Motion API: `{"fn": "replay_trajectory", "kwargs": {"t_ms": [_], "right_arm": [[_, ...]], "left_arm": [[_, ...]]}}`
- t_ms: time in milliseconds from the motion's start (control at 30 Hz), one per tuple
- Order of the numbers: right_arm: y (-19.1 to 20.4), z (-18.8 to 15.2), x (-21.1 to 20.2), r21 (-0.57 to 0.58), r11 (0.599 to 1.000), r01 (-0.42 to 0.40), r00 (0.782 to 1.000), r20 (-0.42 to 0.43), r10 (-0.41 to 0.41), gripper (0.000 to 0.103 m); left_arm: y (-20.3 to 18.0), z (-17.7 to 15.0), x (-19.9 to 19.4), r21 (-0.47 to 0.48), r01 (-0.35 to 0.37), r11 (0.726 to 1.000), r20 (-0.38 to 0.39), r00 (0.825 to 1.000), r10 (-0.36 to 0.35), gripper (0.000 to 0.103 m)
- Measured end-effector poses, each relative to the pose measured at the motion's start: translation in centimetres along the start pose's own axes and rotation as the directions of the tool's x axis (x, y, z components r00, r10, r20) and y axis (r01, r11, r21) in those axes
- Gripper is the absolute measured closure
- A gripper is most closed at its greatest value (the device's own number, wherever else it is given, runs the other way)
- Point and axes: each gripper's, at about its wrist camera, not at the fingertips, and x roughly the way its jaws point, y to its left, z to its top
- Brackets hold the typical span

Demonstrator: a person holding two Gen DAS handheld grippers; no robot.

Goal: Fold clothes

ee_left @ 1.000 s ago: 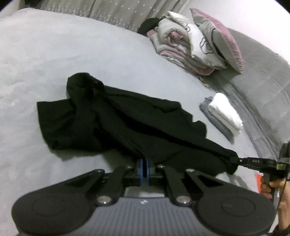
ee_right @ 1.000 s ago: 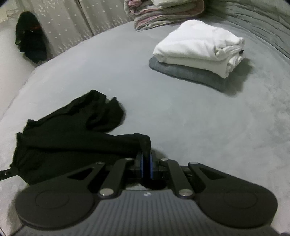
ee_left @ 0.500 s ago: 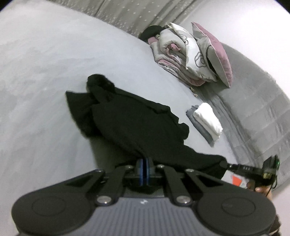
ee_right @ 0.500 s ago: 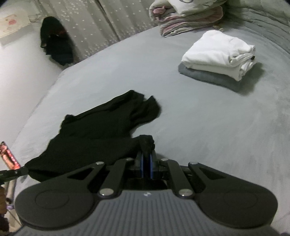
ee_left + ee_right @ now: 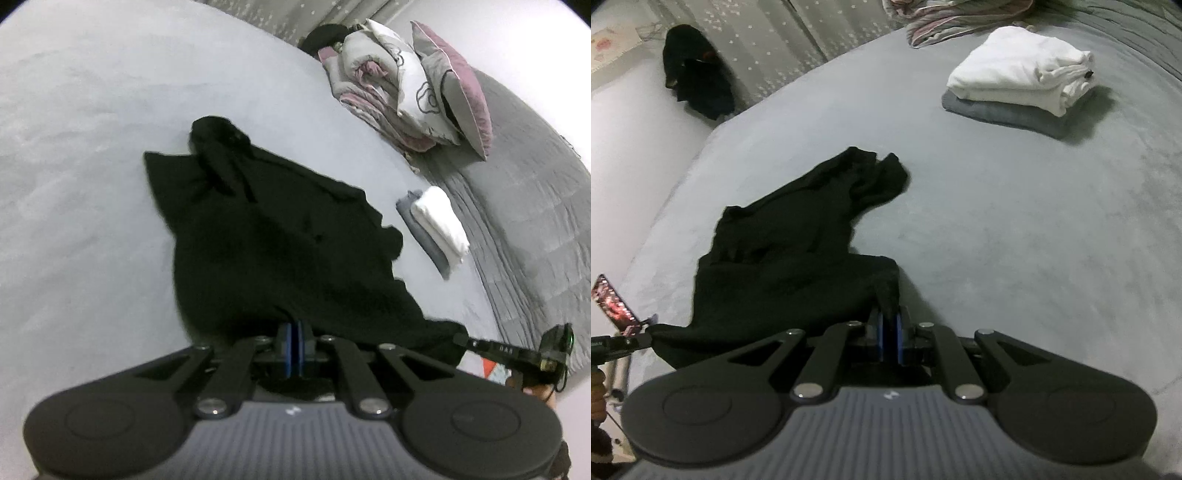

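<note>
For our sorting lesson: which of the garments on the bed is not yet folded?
The black garment, spread crumpled between both grippers' jaws. The white one and the grey one beneath it sit folded in a neat stack.

I can't see where my left tool (image 5: 294,345) bites the black garment (image 5: 280,243): the hem hides its fingertips. Beyond it, the bedding pile (image 5: 960,14) runs off the top edge (pillows barely showing).
</note>
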Motion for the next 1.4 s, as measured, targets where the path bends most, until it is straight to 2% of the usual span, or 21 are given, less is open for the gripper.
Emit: {"fn": "replay_trajectory", "kwargs": {"t_ms": [100,167,233,267,367,400,533,567,667,867,967,1000,1067,1267,1400], "right_arm": [[0.1,0.1,1.1,-0.015,0.999,0.047,0.999,0.015,-0.047,0.095],[0.4,0.5,1.9,-0.040,0.995,0.092,0.995,0.038,-0.091,0.095],[0.0,0.5,2.2,-0.029,0.996,0.089,0.996,0.031,-0.088,0.095],[-0.1,0.5,2.4,-0.024,0.996,0.087,0.996,0.028,-0.086,0.095],[-0.6,0.5,2.8,-0.008,0.997,0.081,0.997,0.018,-0.081,0.095],[-0.8,0.5,2.9,-0.003,0.997,0.080,0.997,0.015,-0.080,0.095],[-1.4,0.4,3.5,0.018,0.997,0.073,0.997,0.002,-0.073,0.093],[-1.6,0.4,3.6,0.023,0.997,0.071,0.997,-0.001,-0.071,0.089],[-2.1,0.4,4.1,0.039,0.997,0.066,0.998,-0.011,-0.066,0.086],[-2.7,0.0,4.5,0.071,0.996,0.047,0.999,-0.025,-0.045,0.086],[-2.7,-0.5,4.4,0.066,0.997,0.042,0.999,-0.016,-0.041,0.086],[-2.4,-0.7,4.3,0.051,0.998,0.048,0.999,-0.017,-0.047,0.086],[-2.0,-0.9,4.3,0.022,0.998,0.061,0.998,-0.019,-0.060,0.096],[-1.6,-1.0,1.6,0.001,0.999,0.033,0.999,-0.039,-0.033,0.097],[-1.8,-0.9,-0.7,0.044,0.999,-0.003,0.998,-0.058,0.005,0.097]], "left_arm": [[0.2,1.0,1.8,-0.035,-0.009,0.999,0.061,0.998,0.011,0.099],[0.3,1.6,3.0,-0.062,-0.042,0.997,0.069,0.997,0.046,0.099],[0.9,2.2,4.1,-0.097,-0.062,0.993,0.064,0.996,0.068,0.098],[1.2,2.4,4.5,-0.119,-0.065,0.991,0.059,0.996,0.073,0.094],[2.1,2.7,4.0,-0.183,-0.026,0.983,0.055,0.998,0.036,0.074],[2.1,2.6,3.6,-0.187,-0.010,0.982,0.061,0.998,0.022,0.072],[1.4,1.6,1.9,-0.108,0.014,0.994,0.056,0.998,-0.008,0.069],[1.2,1.2,1.7,-0.083,0.015,0.996,0.053,0.999,-0.011,0.069],[0.9,0.2,2.0,-0.024,0.008,1.000,0.039,0.999,-0.007,0.069],[1.8,-0.7,4.5,-0.037,-0.054,0.998,0.031,0.998,0.055,0.073],[1.5,-1.3,5.8,-0.035,-0.074,0.997,0.036,0.996,0.076,0.103],[1.3,-1.4,5.9,-0.041,-0.088,0.995,0.037,0.995,0.090,0.103],[0.7,-1.8,5.2,-0.051,-0.121,0.991,0.032,0.992,0.123,0.103],[0.0,-2.1,-0.2,-0.107,-0.170,0.980,0.030,0.984,0.174,0.103],[-0.2,-3.0,-4.0,-0.148,-0.170,0.974,0.060,0.982,0.180,0.103]]}}
